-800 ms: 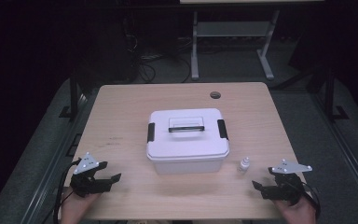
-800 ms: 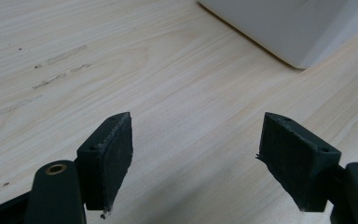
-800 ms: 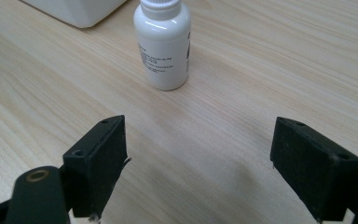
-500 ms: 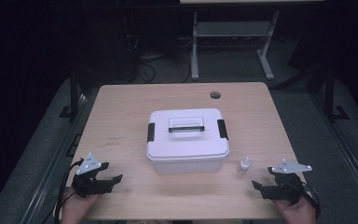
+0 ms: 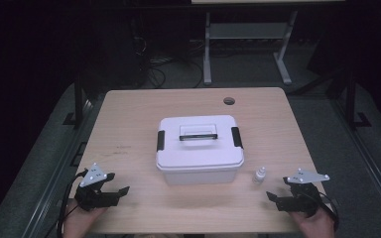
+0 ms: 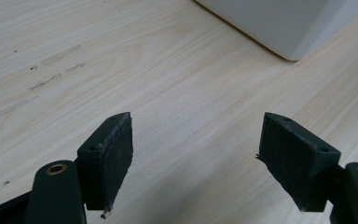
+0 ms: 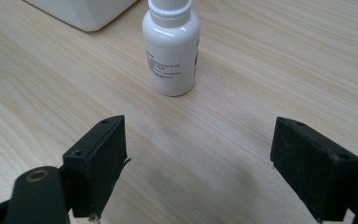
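A white lidded storage box (image 5: 200, 148) with black side latches and a top handle stands in the middle of the wooden table (image 5: 129, 119). A small white dropper bottle (image 5: 260, 174) stands upright just right of the box's front corner; the right gripper view has this bottle (image 7: 171, 49) a short way ahead of the jaws. My left gripper (image 5: 121, 191) rests at the table's front left, open, with bare wood between its jaws (image 6: 196, 154). My right gripper (image 5: 272, 197) rests at the front right, open and empty (image 7: 198, 163), pointing toward the bottle.
A round cable hole (image 5: 228, 101) lies near the table's far right edge. A corner of the box (image 6: 279, 23) shows ahead of the left jaws. Beyond the table stand a metal frame (image 5: 248, 34) and cables on a dark floor.
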